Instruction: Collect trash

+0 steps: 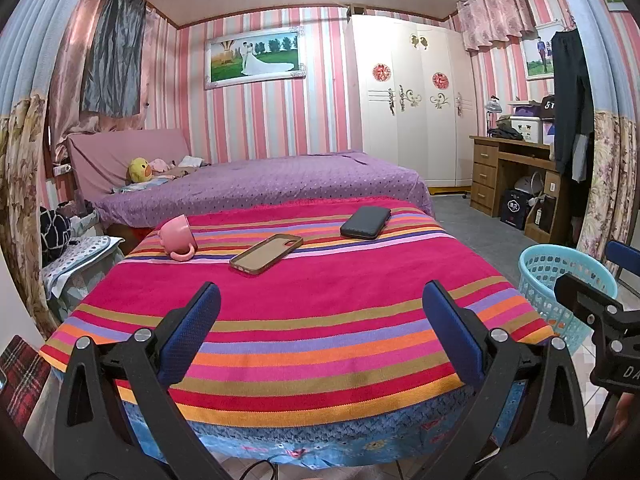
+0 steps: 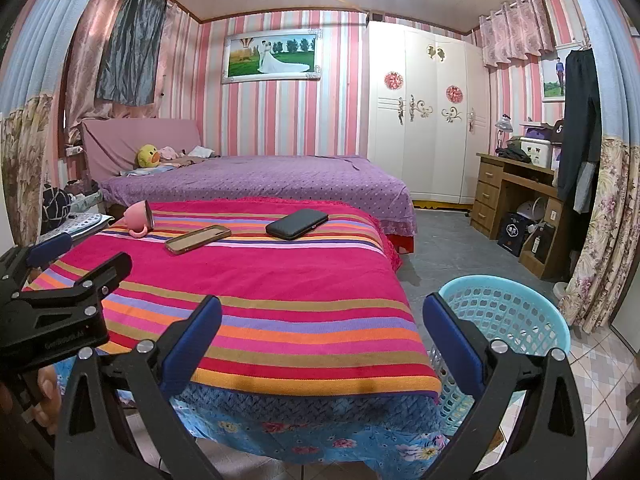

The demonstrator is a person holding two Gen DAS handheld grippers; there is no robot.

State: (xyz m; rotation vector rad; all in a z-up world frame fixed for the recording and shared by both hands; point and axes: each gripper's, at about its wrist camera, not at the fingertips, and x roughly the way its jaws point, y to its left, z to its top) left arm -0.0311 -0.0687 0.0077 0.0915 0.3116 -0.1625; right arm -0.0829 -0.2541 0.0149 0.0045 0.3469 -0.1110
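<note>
A striped red cloth covers the table (image 1: 304, 312) (image 2: 248, 292). On its far half lie a tipped pink mug (image 1: 176, 236) (image 2: 138, 216), a brown phone case (image 1: 266, 253) (image 2: 198, 239) and a black wallet (image 1: 365, 222) (image 2: 297, 223). A light blue plastic basket (image 1: 560, 292) (image 2: 500, 320) stands on the floor at the table's right side. My left gripper (image 1: 320, 332) hovers open over the near edge of the table, holding nothing. My right gripper (image 2: 322, 340) is open too, empty, over the table's near right corner beside the basket.
A purple bed (image 1: 264, 184) sits behind the table, with a white wardrobe (image 1: 412, 96) and a wooden desk (image 1: 516, 172) to the right. A low stand with clutter (image 1: 76, 256) is left of the table. Grey floor lies between bed and desk.
</note>
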